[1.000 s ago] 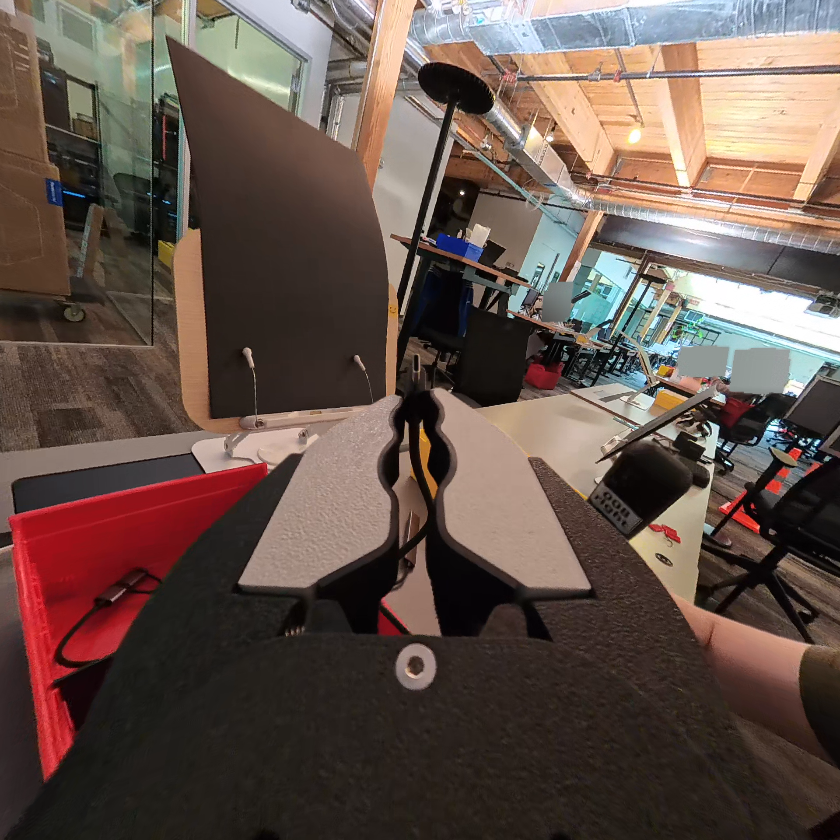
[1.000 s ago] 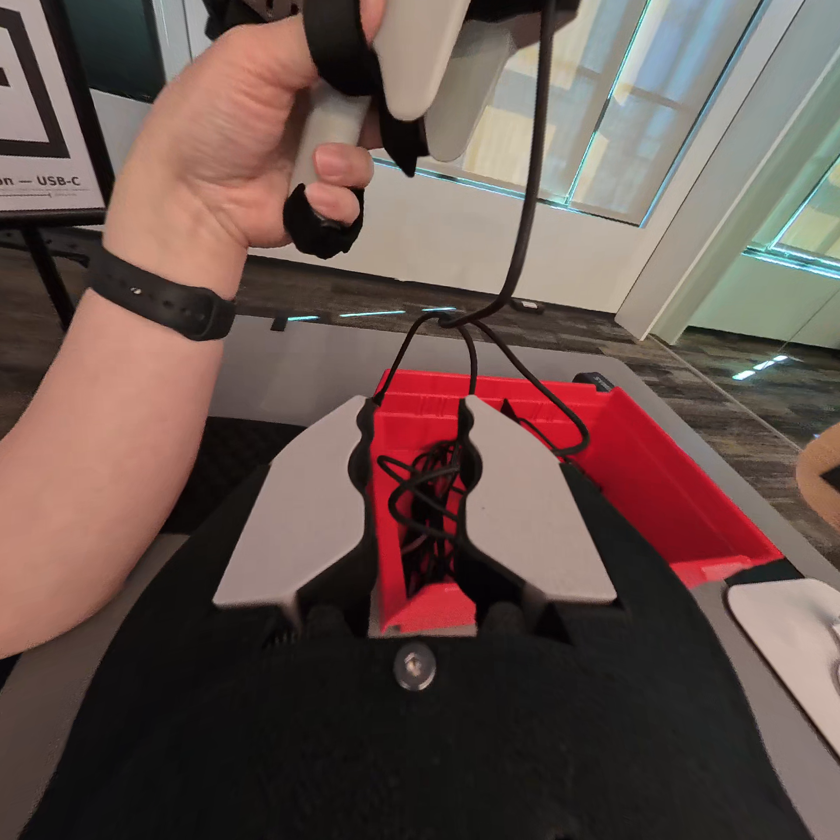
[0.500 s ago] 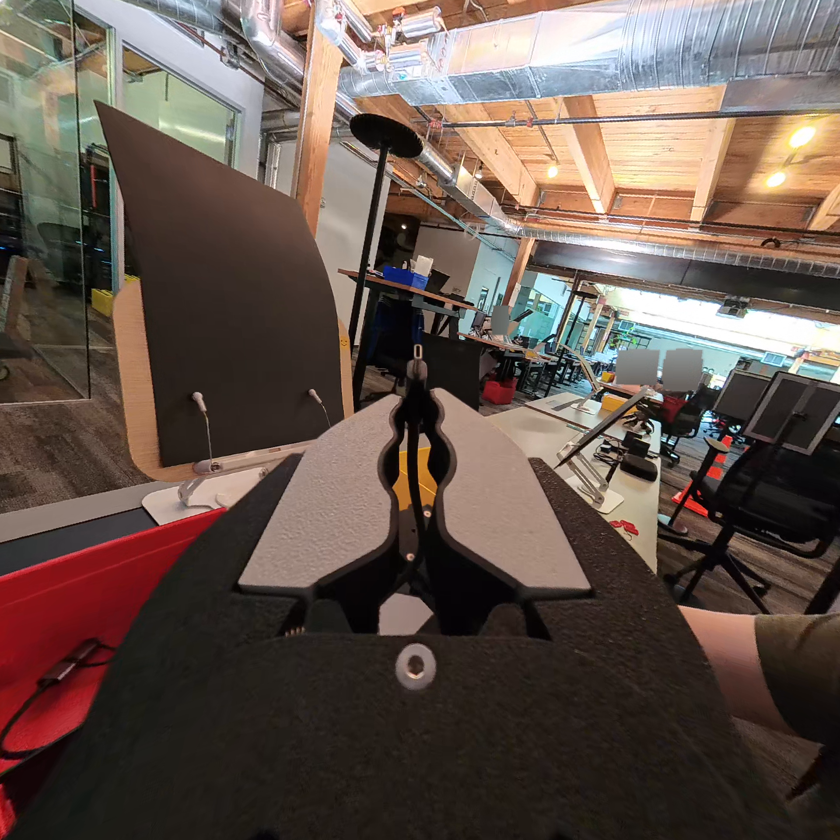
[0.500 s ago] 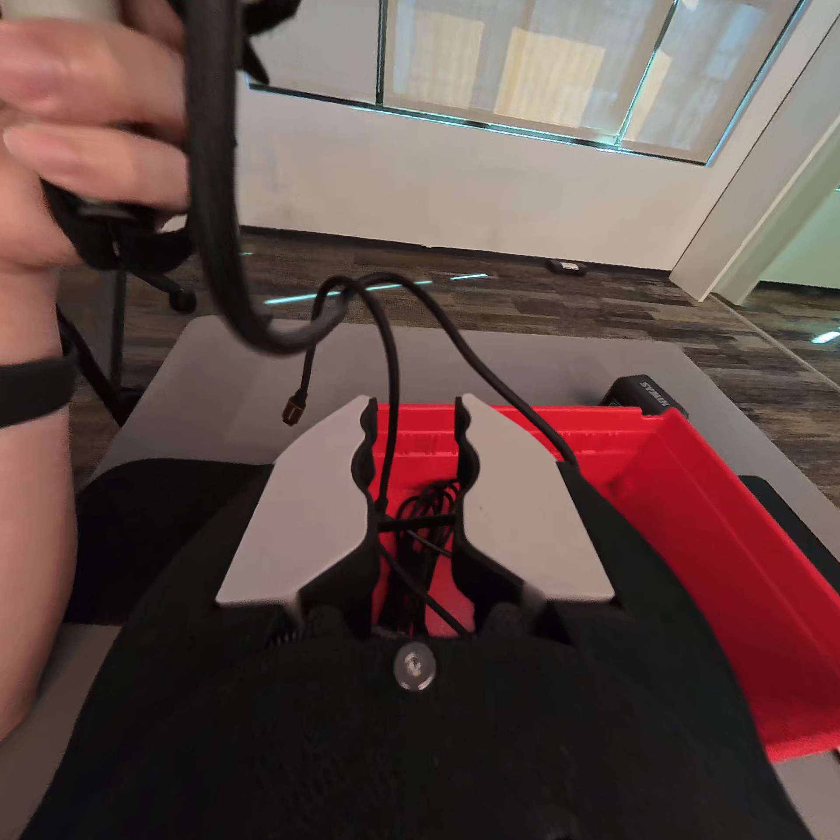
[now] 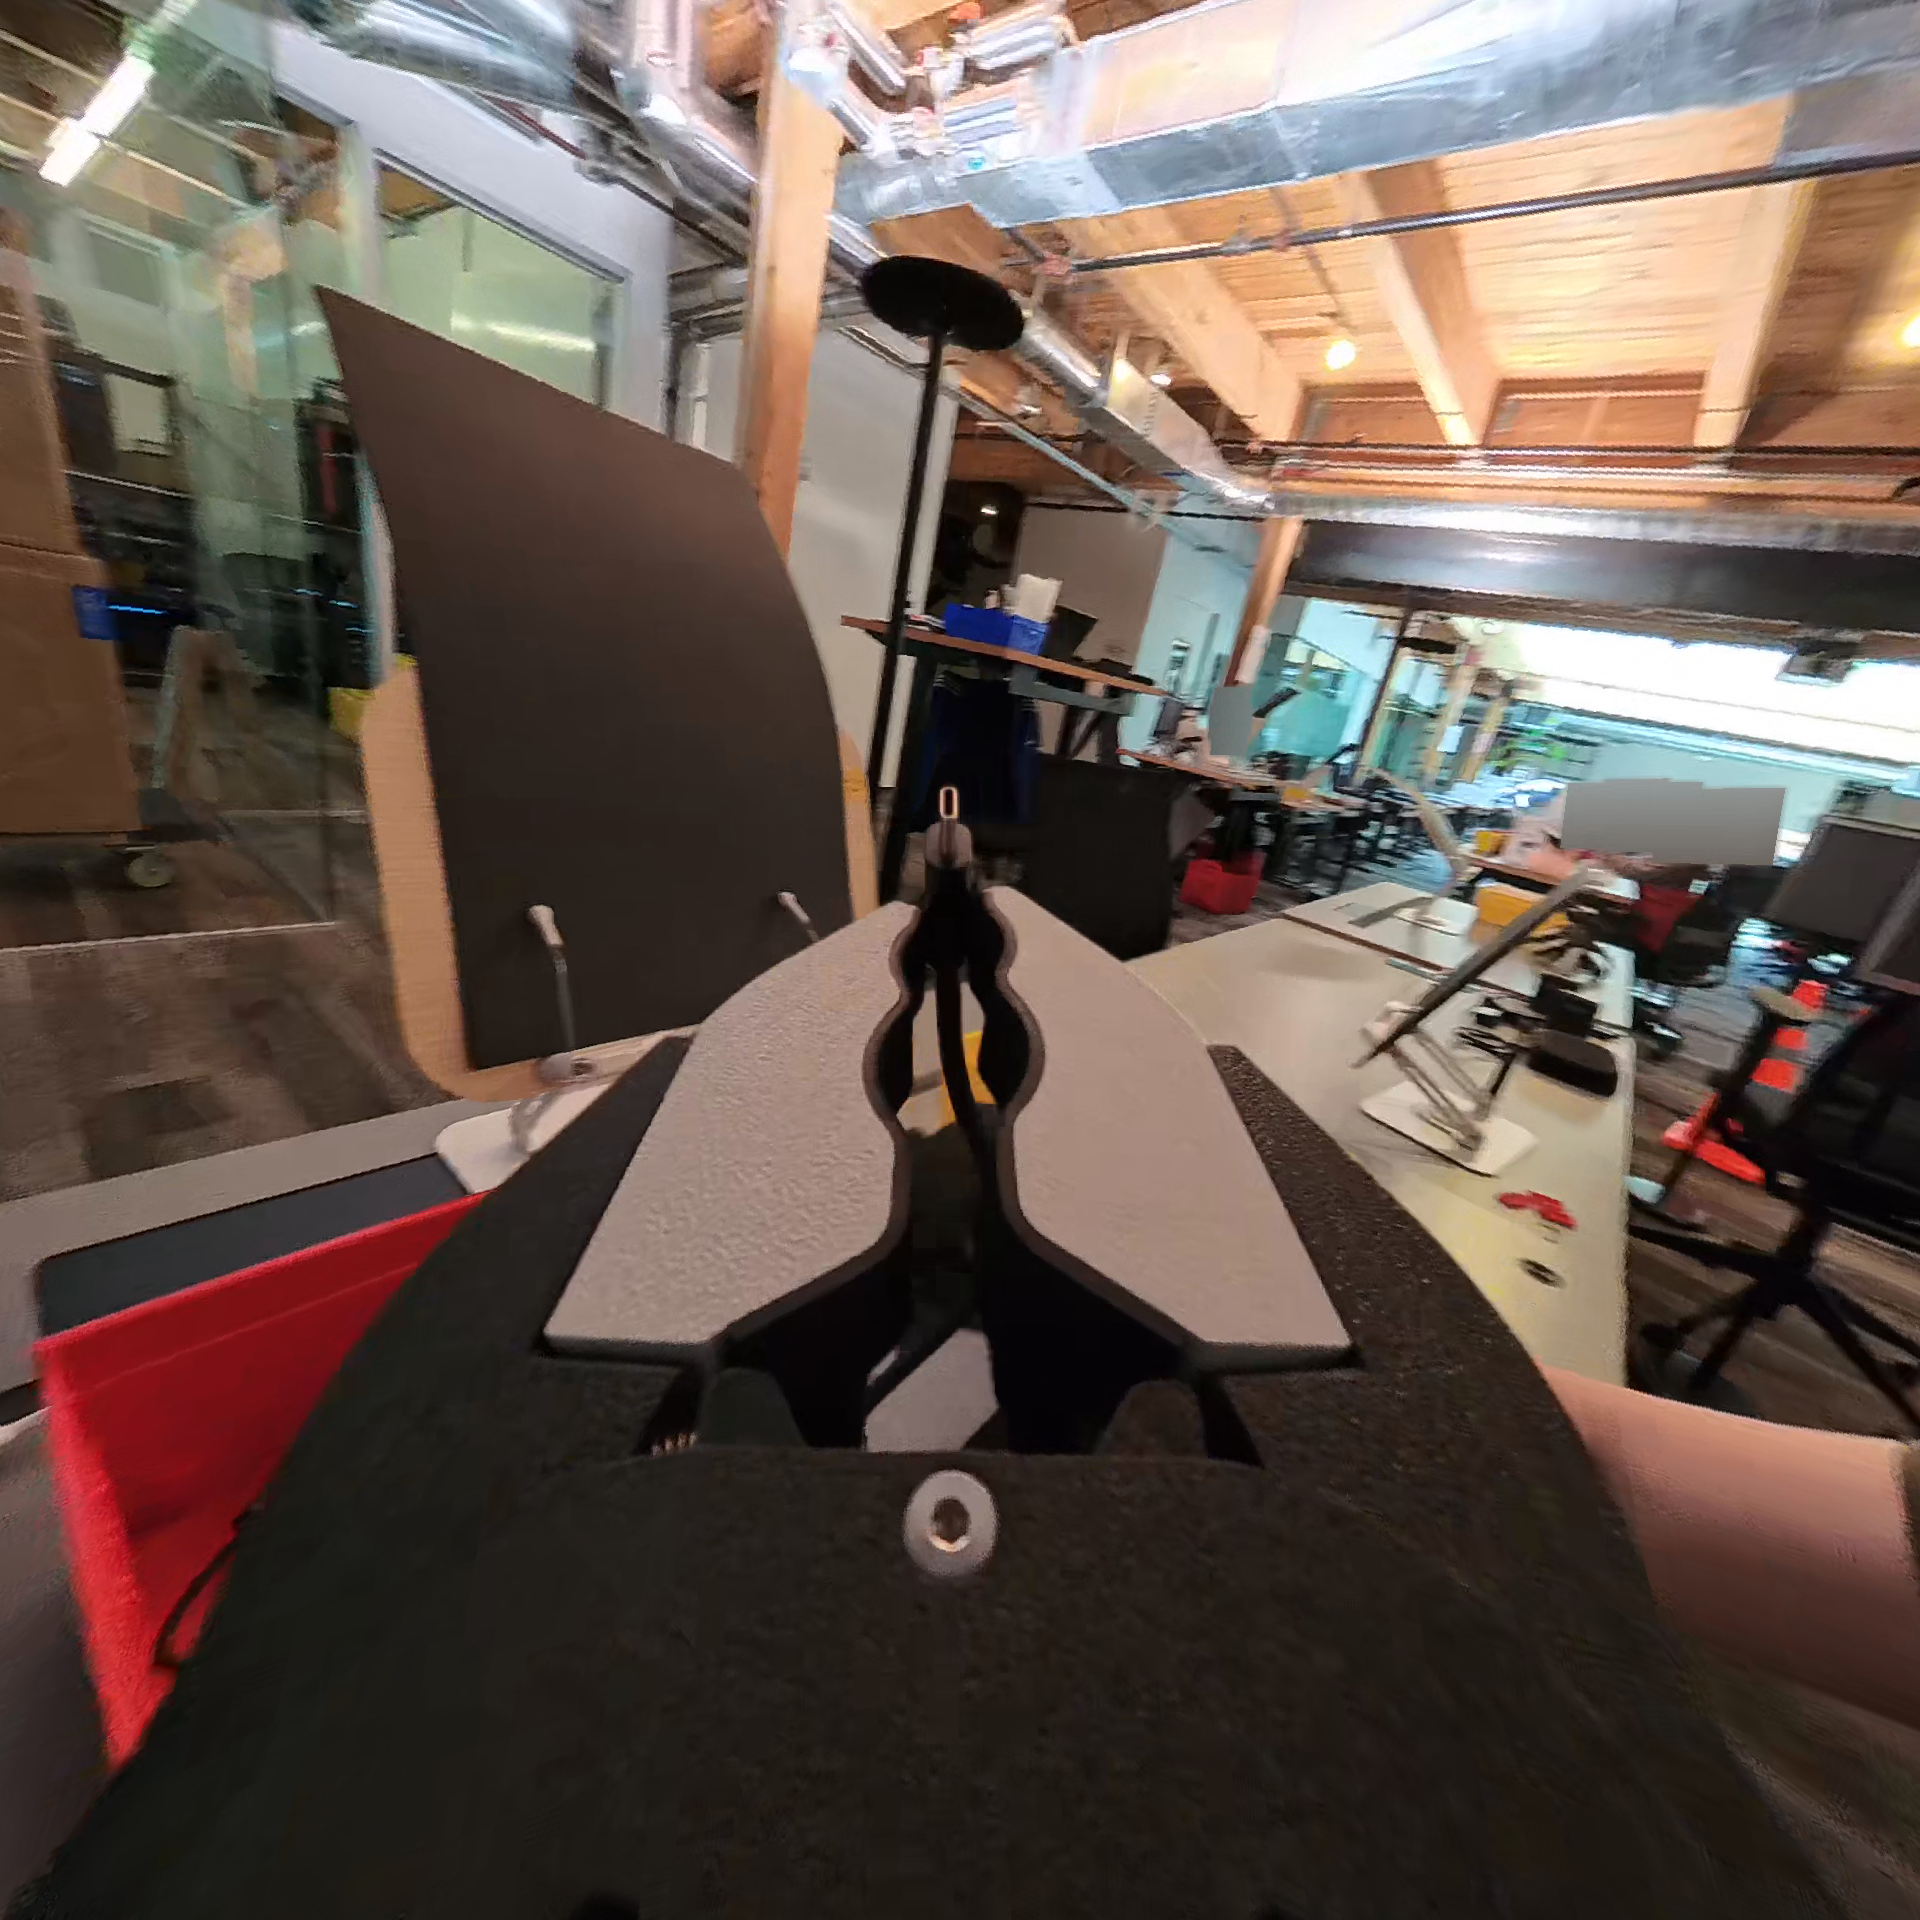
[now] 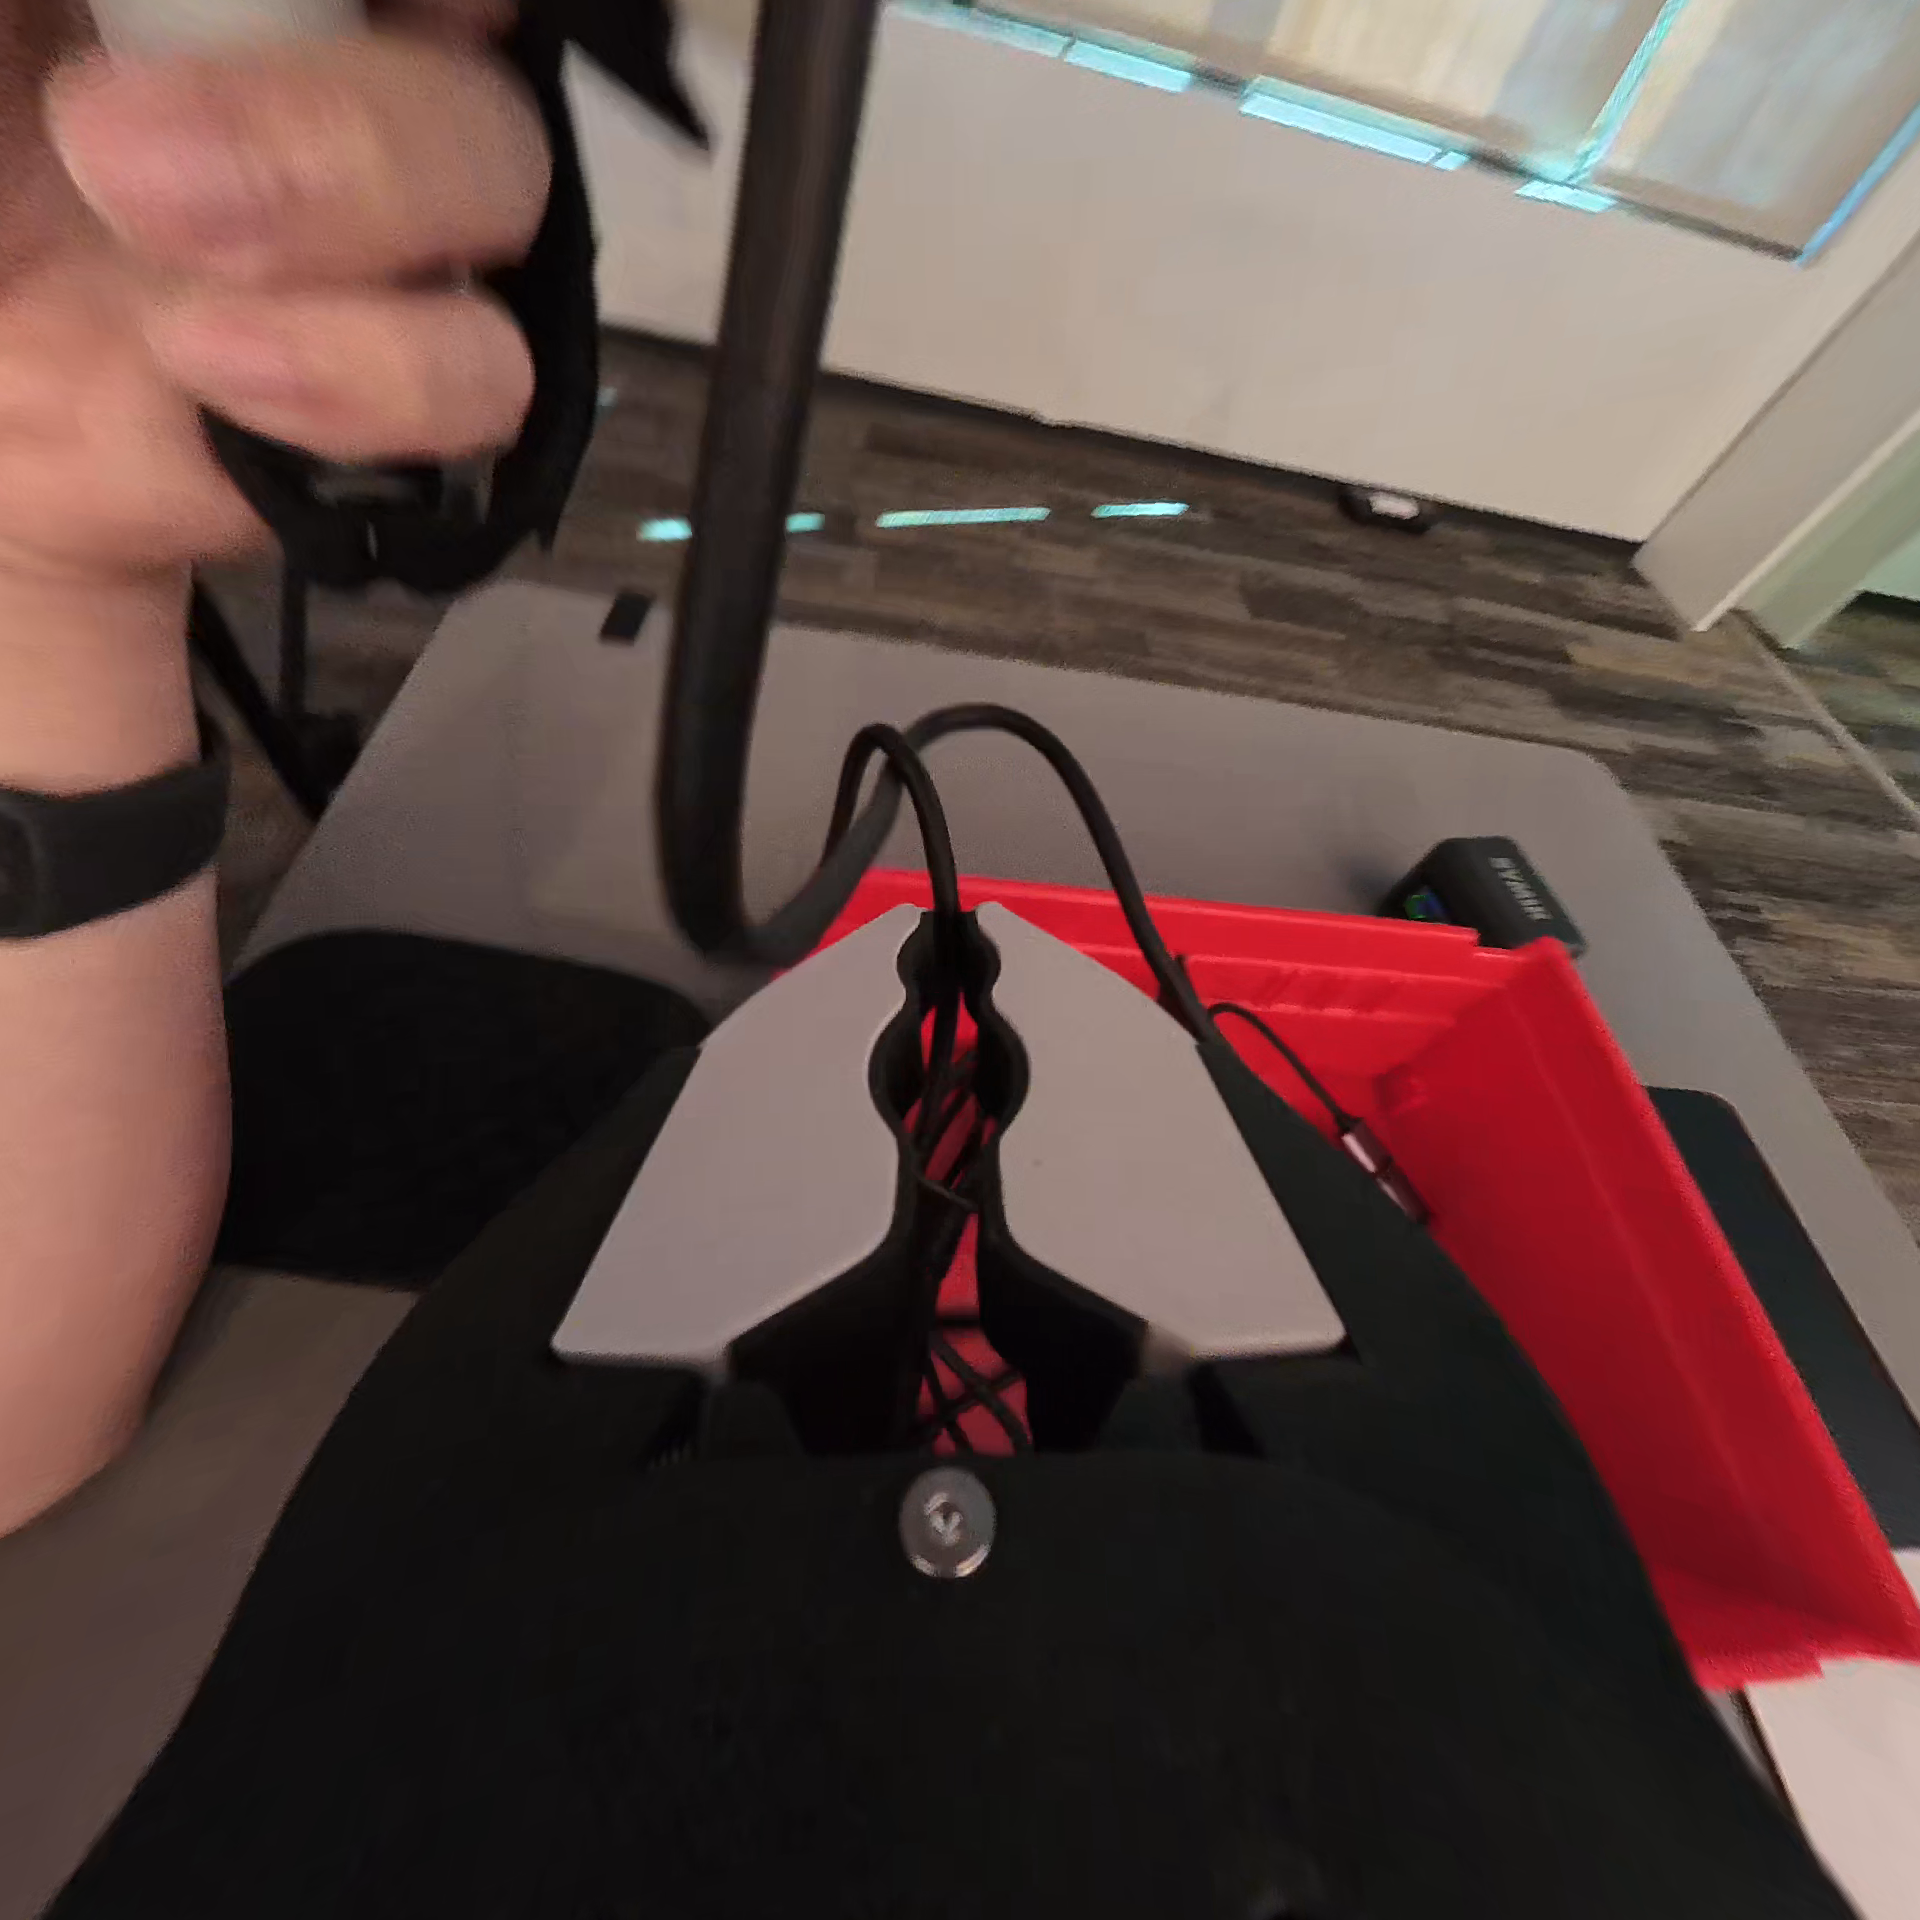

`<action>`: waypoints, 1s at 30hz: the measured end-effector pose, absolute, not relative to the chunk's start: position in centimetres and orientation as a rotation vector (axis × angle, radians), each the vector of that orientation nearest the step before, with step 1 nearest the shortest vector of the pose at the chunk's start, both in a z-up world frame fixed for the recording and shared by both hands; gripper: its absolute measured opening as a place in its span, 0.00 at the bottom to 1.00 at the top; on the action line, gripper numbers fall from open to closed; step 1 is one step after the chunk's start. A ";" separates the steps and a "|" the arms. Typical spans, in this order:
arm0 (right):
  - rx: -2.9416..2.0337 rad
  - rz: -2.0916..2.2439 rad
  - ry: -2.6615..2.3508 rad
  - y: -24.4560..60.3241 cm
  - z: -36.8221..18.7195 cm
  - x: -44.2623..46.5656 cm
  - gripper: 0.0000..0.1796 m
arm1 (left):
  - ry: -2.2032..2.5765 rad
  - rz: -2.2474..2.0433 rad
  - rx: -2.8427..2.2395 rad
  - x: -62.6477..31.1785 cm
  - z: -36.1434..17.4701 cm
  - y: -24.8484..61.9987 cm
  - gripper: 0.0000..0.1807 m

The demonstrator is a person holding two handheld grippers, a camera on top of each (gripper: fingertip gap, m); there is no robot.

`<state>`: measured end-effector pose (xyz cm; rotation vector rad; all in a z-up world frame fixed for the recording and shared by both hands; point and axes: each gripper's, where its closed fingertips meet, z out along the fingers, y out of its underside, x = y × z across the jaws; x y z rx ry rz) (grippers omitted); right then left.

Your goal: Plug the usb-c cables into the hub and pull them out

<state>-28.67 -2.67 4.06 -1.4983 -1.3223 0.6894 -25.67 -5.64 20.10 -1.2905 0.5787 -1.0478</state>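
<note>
My left tongs [image 5: 951,914] are pinched shut on a usb-c cable [image 5: 948,997] just behind its plug [image 5: 949,821], held high above the red bin [image 5: 208,1392] on the table [image 5: 208,1195]. The plug's long axis points straight ahead, out past my tips. My right tongs [image 6: 948,920] are nearly closed on another thin cable [image 6: 940,852] over the same bin. Both look light and floppy, only the plug stiff, so I'd grip right at the connector. No hub in sight.

Open-plan office: rows of desks [image 5: 1382,997], exposed ducts [image 5: 1299,94].
</note>
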 end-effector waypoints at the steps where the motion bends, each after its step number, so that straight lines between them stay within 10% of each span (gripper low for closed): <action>1: -1.503 0.711 -1.257 -2.2 5.2 -28.1 0.03 | 0.563 -1.032 -1.288 -26.0 20.1 -5.3 0.04; 15: -1.422 0.923 -0.669 -0.8 17.4 -10.3 0.03 | 0.618 -1.192 -1.901 -25.1 8.0 -0.5 0.04; 23: -1.553 0.575 -0.730 -5.5 13.1 -0.4 0.03 | 0.677 -1.107 -2.382 -22.7 -2.6 2.4 0.04; 30: -1.942 0.531 -0.897 -5.9 4.1 2.4 0.03 | 0.642 -1.233 -2.110 -21.2 2.6 2.9 0.21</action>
